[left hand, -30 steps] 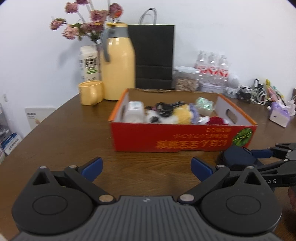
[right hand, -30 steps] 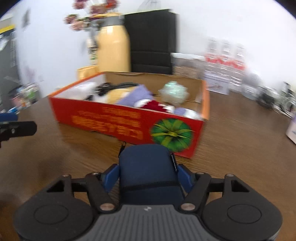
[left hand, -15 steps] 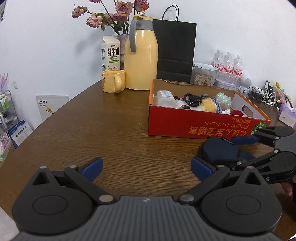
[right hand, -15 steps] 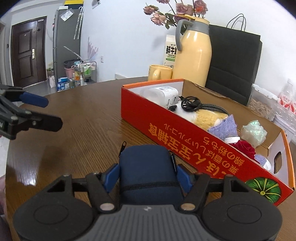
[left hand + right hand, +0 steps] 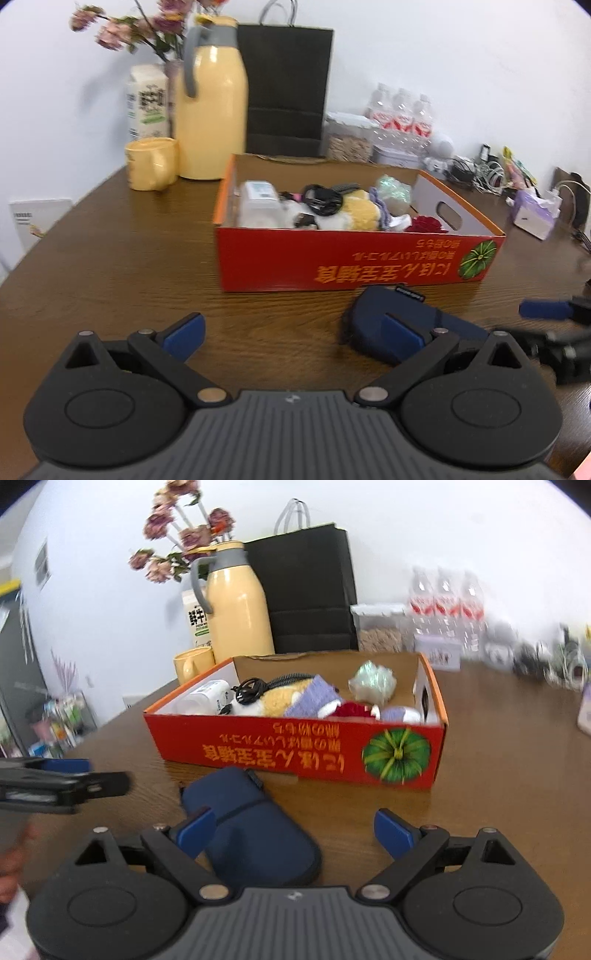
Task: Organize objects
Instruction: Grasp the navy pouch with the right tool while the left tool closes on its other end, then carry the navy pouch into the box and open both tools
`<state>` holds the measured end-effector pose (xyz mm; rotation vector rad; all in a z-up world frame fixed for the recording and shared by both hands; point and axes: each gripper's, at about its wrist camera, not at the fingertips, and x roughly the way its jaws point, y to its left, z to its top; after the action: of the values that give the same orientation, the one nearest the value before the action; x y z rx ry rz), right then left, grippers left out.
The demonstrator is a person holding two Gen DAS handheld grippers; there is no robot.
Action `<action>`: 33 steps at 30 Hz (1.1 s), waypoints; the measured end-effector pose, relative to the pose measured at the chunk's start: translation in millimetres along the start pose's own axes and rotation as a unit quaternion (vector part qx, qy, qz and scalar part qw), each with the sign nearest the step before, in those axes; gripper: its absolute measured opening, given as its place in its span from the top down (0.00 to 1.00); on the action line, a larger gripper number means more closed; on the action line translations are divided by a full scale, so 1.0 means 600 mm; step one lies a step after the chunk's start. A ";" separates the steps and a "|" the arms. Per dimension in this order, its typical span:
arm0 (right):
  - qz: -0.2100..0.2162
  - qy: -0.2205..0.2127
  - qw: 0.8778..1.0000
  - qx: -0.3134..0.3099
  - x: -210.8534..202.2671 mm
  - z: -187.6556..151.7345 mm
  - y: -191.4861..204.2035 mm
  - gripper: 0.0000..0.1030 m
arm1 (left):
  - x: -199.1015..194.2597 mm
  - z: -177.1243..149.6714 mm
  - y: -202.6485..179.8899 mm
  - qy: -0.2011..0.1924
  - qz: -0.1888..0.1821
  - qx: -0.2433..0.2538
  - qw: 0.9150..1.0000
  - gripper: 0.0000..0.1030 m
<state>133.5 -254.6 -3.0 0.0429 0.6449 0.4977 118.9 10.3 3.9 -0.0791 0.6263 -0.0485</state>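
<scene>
A navy zip pouch (image 5: 251, 823) lies flat on the brown table (image 5: 498, 775), just in front of the red cardboard box (image 5: 295, 746). My right gripper (image 5: 295, 830) has its jaws opening around the pouch. The pouch sits by the left finger, and the right pad stands well off it. In the left wrist view the pouch (image 5: 388, 317) lies beyond my right finger, below the box (image 5: 362, 262). My left gripper (image 5: 291, 336) is open over bare table with nothing in it. The box holds a white container, a black cable, plush and knitted items.
Behind the box stand a yellow thermos jug (image 5: 210, 107), a yellow mug (image 5: 151, 162), a milk carton (image 5: 147, 99), a black paper bag (image 5: 288, 85), a jar and water bottles (image 5: 399, 118). A tissue box (image 5: 535, 214) and cables lie at the far right.
The right gripper's jaws have spread and let go of the navy pouch, which now lies on the table off to the left finger's side. Both views have swung sideways.
</scene>
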 end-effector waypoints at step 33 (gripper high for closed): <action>0.022 -0.014 0.992 0.122 0.034 -0.001 -0.016 0.55 | 0.027 0.013 -0.019 0.061 -0.113 -0.101 0.987 0.54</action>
<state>151.2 -254.1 -16.8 0.2946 0.6766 0.4585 136.4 -1.7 1.6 -0.3450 0.7409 -0.2101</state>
